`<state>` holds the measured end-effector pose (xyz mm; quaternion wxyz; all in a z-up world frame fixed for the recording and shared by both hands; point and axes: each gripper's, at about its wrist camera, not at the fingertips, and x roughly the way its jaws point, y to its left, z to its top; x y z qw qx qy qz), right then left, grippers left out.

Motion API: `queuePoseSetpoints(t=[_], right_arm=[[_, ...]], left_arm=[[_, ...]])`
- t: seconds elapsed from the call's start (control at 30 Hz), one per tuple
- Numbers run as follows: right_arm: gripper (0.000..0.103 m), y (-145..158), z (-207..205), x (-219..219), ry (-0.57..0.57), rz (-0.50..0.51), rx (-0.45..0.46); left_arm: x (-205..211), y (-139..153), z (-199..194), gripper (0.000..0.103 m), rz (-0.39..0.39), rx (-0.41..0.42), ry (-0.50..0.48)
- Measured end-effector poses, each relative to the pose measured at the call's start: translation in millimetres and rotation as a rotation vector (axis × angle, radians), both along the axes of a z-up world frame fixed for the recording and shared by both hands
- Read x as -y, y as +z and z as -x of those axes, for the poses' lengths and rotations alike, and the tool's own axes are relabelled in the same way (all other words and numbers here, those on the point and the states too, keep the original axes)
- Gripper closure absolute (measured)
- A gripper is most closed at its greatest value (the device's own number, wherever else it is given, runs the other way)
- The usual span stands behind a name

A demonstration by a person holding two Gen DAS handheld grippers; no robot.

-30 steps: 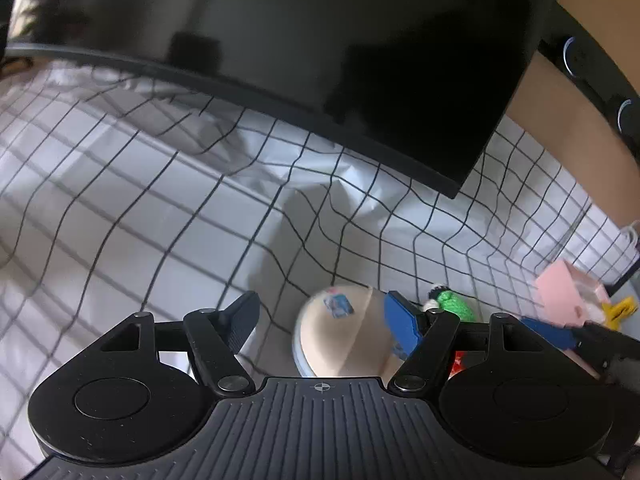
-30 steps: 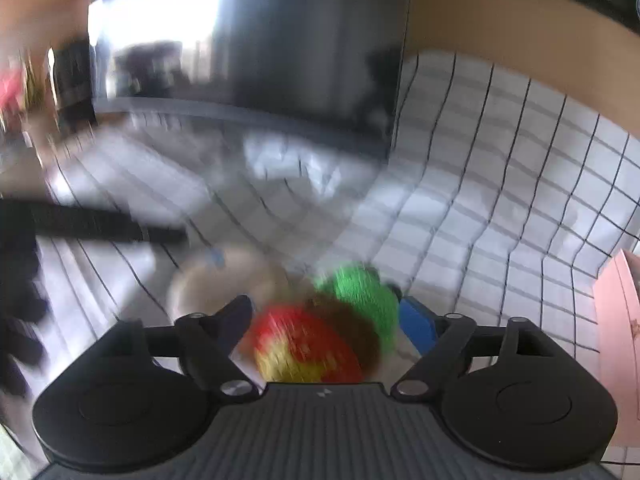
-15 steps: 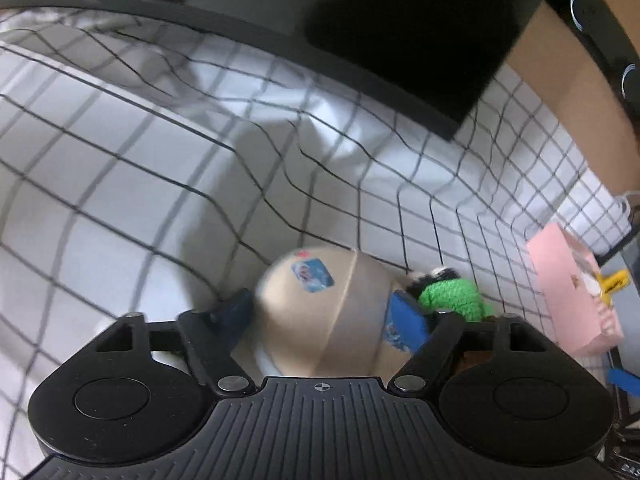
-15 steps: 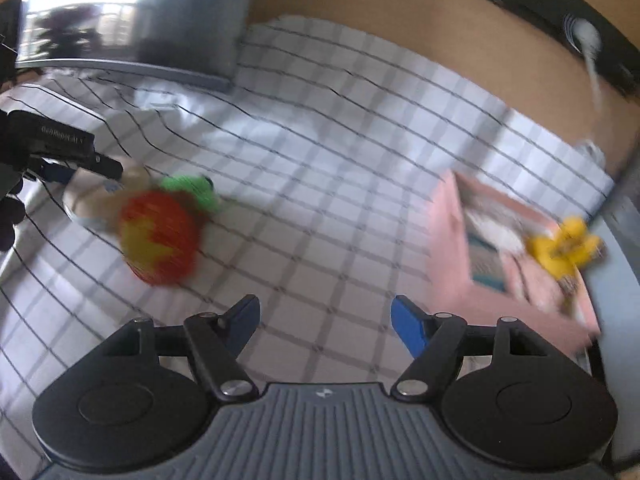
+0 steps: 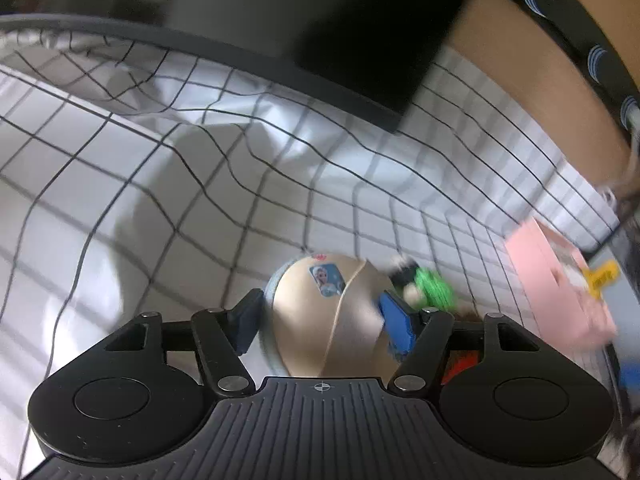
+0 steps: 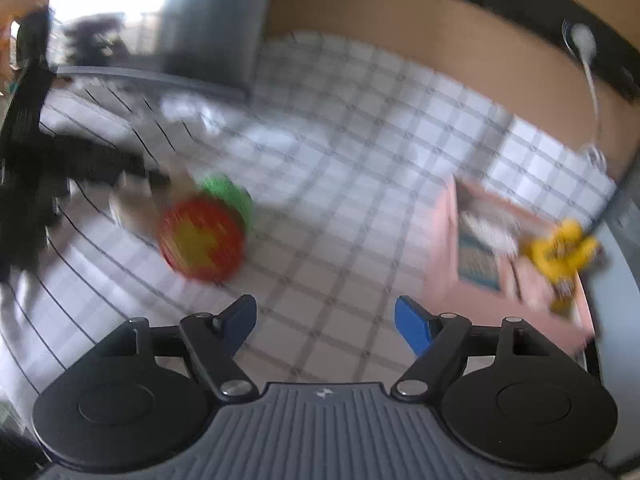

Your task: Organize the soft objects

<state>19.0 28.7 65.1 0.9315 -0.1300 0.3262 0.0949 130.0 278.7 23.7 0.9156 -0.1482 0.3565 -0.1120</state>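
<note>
My left gripper [image 5: 322, 316] is shut on a beige soft ball [image 5: 332, 312] with a small blue sticker; both blue pads press its sides just above the checked cloth. A green knitted toy [image 5: 434, 290] lies right beside it. In the right wrist view, a red and yellow knitted toy [image 6: 202, 240] with a green part [image 6: 228, 192] lies on the cloth at the left, blurred. My right gripper [image 6: 325, 322] is open and empty, well apart from it. A pink box [image 6: 512, 256] with a yellow toy [image 6: 560, 250] stands at the right.
A white cloth with a black grid [image 5: 160, 184] covers the table. A large dark monitor [image 5: 320, 28] stands at the back. The pink box also shows in the left wrist view [image 5: 560, 280]. A tan wall [image 6: 400, 40] runs behind.
My left gripper closed in on the beige ball and now grips it. My right gripper let go of the red and green toy and pulled back to the right, open.
</note>
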Motion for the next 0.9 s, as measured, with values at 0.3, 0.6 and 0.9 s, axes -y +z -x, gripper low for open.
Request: queuePoseSetpoints(t=[0.3,0.6,0.9], right_arm=[[0.022,7,-74,-49,0.217,-0.143,-0.074],[0.036,-44,-121,-53,0.13,-0.191,-0.32],[0.038,-36,-29,40,-0.004,0.022,-0.157]], left_arm=[[17,-12,85,0.035,0.014,-0.021,-0.058],[9,-20,104,0.03,0.056,-0.074,-0.009],[30,-19,89,0.025,0.048,-0.124,-0.092]])
